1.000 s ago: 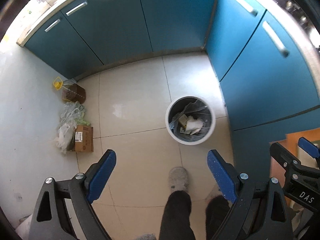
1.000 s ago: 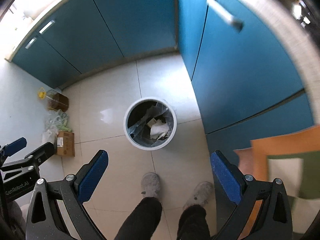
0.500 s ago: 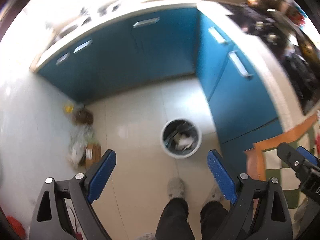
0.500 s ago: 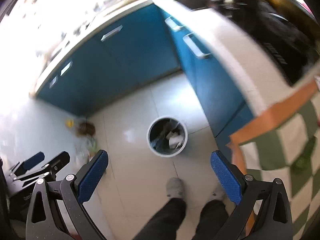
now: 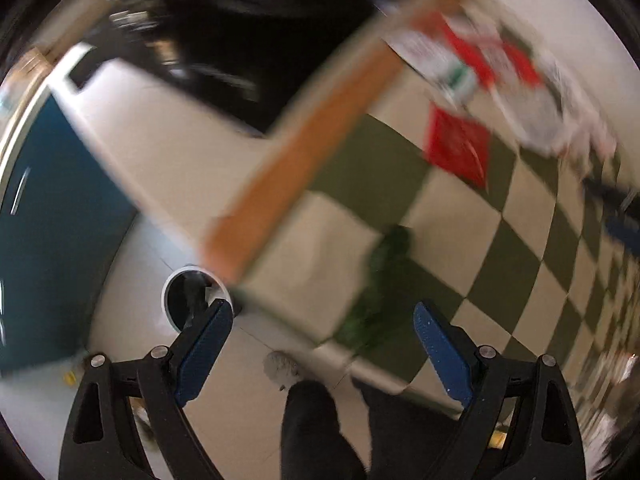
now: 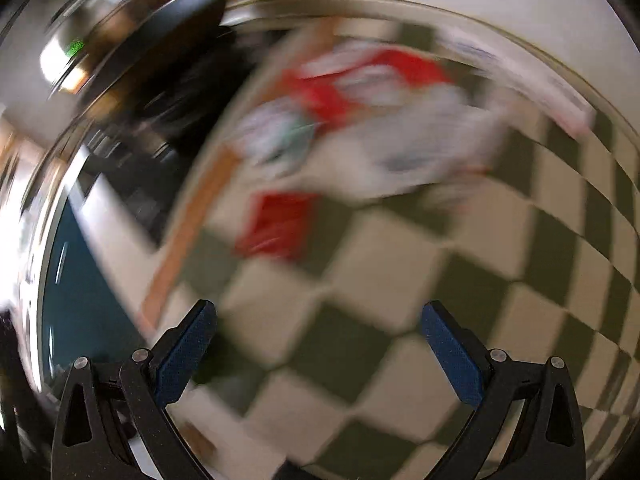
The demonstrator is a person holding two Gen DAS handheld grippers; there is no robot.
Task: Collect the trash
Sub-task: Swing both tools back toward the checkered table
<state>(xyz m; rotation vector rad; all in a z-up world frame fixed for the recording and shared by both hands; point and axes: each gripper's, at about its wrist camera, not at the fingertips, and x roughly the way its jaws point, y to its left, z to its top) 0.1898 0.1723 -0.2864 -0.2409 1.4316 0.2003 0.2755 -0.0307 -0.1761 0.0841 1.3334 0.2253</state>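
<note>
Both tongs [image 5: 322, 334] [image 6: 320, 338] wide and empty, now over checkered tablecloth [image 6: 360, 280]; bin [image 5: 176, 300] shifted left

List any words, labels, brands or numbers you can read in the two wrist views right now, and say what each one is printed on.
None can be read; both views are motion-blurred.
Red and white wrappers on the checkered tablecloth: any print is smeared, unreadable.
Red packet: no legible text.
Left gripper and right gripper: no lettering visible on the parts in frame.
</note>
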